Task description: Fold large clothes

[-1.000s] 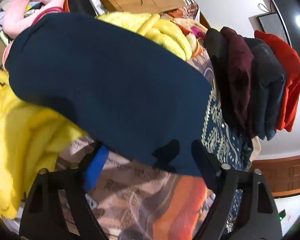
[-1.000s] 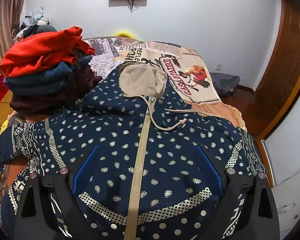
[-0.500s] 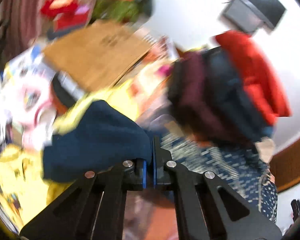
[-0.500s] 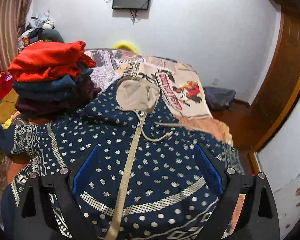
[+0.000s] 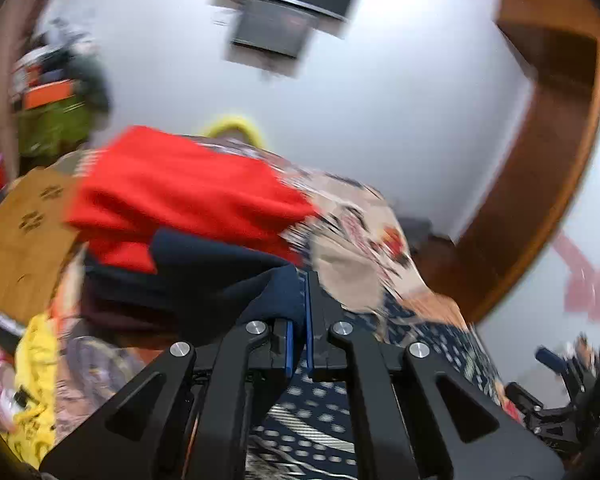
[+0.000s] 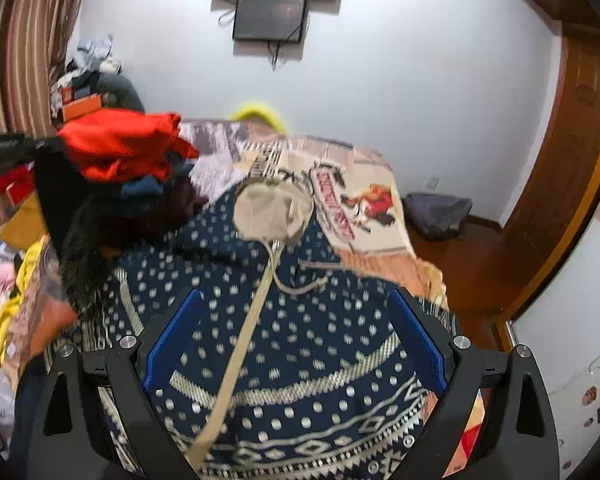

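Note:
A navy hoodie [image 6: 320, 332] with white dots, a beige zip and a beige-lined hood [image 6: 272, 216] lies face up on the bed. My left gripper [image 5: 304, 280] is shut on the plain navy end of its sleeve [image 5: 228, 276] and holds it up in front of the clothes stack. In the right wrist view that lifted sleeve [image 6: 72, 236] hangs dark and blurred at the left. My right gripper [image 6: 294, 300] stands open above the hoodie's chest, with nothing between its blue pads [image 6: 168, 340].
A stack of folded clothes with a red one [image 6: 120, 148] on top sits left of the hood. Yellow plush [image 5: 36, 360] and a cardboard box [image 5: 24, 236] crowd the left side. A dark bag [image 6: 436, 208] lies on the floor by the wooden door frame [image 6: 572, 160].
My left gripper shut on the navy sleeve end, then swung up and rolled, carrying the sleeve towards the stack. My right gripper rose a little and stayed open.

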`<act>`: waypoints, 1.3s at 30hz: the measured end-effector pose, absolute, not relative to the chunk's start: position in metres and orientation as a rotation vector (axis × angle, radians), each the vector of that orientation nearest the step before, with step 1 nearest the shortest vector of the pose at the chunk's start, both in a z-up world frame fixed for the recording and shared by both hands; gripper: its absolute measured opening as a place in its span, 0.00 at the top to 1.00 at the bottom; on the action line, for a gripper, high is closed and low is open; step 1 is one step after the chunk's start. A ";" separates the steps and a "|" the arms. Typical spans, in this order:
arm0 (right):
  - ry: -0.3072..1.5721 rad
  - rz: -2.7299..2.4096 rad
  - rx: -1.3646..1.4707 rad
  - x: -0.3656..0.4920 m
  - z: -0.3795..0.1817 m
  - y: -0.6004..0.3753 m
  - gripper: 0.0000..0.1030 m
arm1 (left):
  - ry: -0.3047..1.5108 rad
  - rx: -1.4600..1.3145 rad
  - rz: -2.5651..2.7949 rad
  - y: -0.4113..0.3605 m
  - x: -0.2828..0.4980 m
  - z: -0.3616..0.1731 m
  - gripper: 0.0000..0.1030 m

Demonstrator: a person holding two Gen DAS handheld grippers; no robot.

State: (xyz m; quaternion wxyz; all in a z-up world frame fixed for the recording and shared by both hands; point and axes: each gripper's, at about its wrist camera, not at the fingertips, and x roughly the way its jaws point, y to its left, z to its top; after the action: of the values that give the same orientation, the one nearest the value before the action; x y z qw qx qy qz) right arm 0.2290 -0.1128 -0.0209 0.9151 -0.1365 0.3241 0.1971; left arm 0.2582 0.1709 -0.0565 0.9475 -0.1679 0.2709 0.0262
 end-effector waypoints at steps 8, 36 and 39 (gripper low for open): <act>0.729 0.406 -0.296 0.223 -0.041 -0.135 0.10 | 0.774 -0.143 -0.168 0.063 0.312 -0.094 0.97; 0.757 0.499 -0.354 0.226 -0.046 -0.100 0.10 | 0.848 -0.003 -0.106 0.102 0.244 -0.098 0.44; 0.761 0.563 -0.367 0.227 -0.045 -0.078 0.10 | 0.810 0.031 -0.039 0.128 0.238 -0.088 0.35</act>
State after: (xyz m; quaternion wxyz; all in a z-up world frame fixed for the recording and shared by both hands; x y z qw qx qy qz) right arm 0.2272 -0.0779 -0.0446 0.8739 -0.1755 0.3646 0.2694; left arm 0.2384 0.1280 -0.0879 0.9187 0.0151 0.3941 -0.0192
